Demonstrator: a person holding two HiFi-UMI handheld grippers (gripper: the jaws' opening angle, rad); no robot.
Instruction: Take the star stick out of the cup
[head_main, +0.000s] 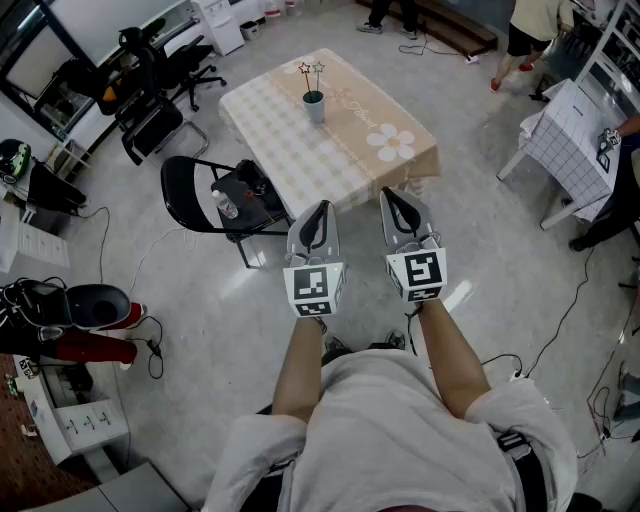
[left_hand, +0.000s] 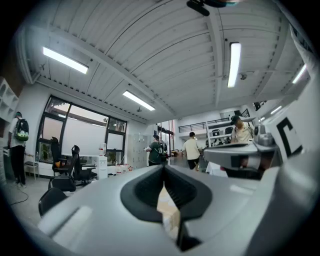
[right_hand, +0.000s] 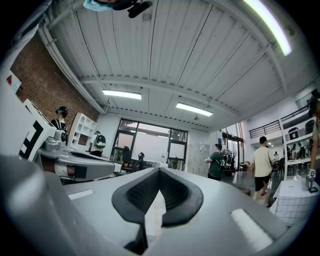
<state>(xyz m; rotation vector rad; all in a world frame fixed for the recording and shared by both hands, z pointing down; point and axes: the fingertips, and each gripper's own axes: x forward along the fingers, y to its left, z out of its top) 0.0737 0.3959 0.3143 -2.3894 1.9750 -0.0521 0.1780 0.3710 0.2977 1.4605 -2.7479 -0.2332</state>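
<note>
A small grey cup (head_main: 314, 106) stands on a table (head_main: 290, 150) covered with a beige checked cloth, far ahead of me. Two star sticks (head_main: 311, 72) rise out of the cup. My left gripper (head_main: 318, 208) and right gripper (head_main: 392, 194) are held side by side in front of my chest, well short of the table. Both are shut with nothing between the jaws. In the left gripper view the left gripper (left_hand: 164, 169) points level into the room, and in the right gripper view the right gripper (right_hand: 159, 173) does the same. Neither view shows the cup.
A black folding chair (head_main: 192, 190) carrying a water bottle (head_main: 227, 205) stands left of the table. Office chairs (head_main: 150, 95) are at the back left. A white grid-cloth table (head_main: 575, 135) is at the right. Cables cross the floor. People stand at the far end.
</note>
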